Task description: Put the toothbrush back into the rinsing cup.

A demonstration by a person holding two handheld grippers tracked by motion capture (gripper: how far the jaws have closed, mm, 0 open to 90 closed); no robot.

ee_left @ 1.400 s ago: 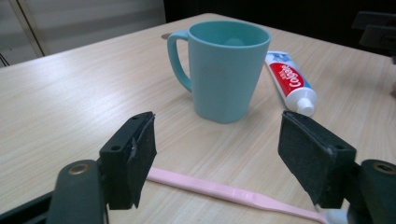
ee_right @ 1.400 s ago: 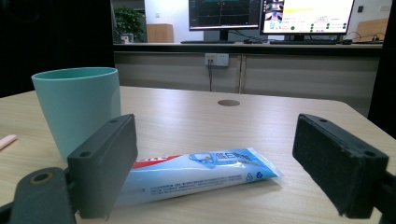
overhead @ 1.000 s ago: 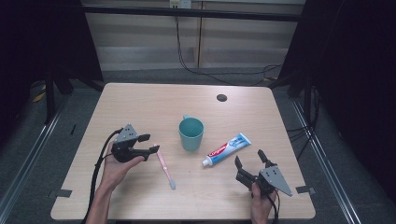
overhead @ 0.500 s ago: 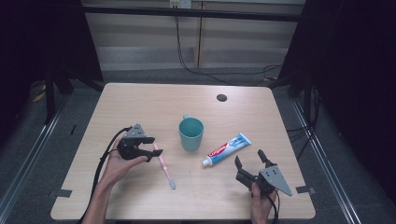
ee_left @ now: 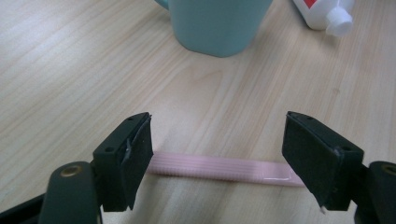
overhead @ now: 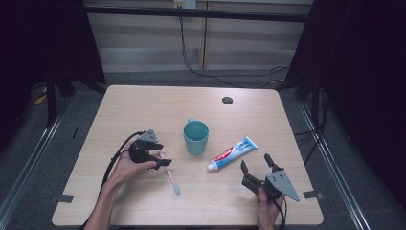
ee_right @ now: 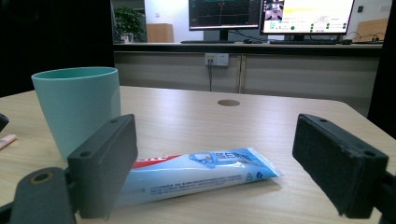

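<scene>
A pink toothbrush lies flat on the wooden table, left of centre. My left gripper is low over its handle end. In the left gripper view the handle lies crosswise between the jaws of the left gripper. These jaws have just been opening, and the pads stand clear of the handle. A teal cup stands upright at mid-table. A toothpaste tube lies to its right. My right gripper rests open near the front right, with the tube ahead of its jaws.
A dark round hole sits in the tabletop at the back right. The left gripper's cable loops over the table by the person's left hand. Dark frames and floor rails flank the table.
The left gripper moved right and down towards the toothbrush handle, and its jaws spread wider. The right gripper, cup and tube stayed where they were.
</scene>
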